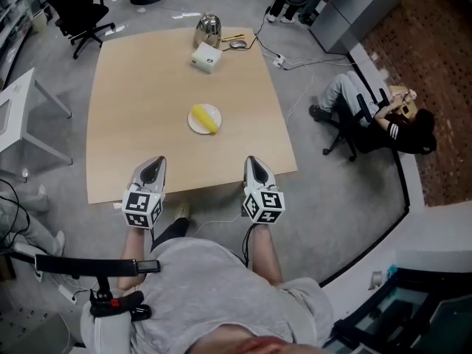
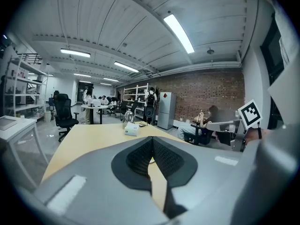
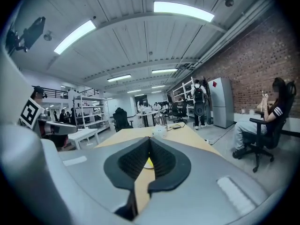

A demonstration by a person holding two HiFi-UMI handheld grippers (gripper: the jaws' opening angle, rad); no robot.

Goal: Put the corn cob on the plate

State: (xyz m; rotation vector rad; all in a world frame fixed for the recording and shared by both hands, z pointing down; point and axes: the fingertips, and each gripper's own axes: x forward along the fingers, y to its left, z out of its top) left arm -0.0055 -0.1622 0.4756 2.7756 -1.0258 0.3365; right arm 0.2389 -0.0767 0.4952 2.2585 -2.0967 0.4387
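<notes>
Head view: black office chair [image 1: 77, 9] top left, grey floor [image 1: 332, 190]; tan desk [image 1: 133, 109] centre; left gripper [image 1: 153, 168] at near edge, fingers clenched, empty; corn cob [image 1: 204, 118] lying on white plate [image 1: 193, 125] mid-desk; right gripper [image 1: 255, 167] likewise clenched, empty; seated person [image 1: 383, 120] far right.

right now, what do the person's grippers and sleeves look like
Both the left gripper and right gripper are light grey tapered shells with black ribbed pads lining the jaws. Each carries a white cube printed with black square markers. The person wears a grey short-sleeved shirt.
</notes>
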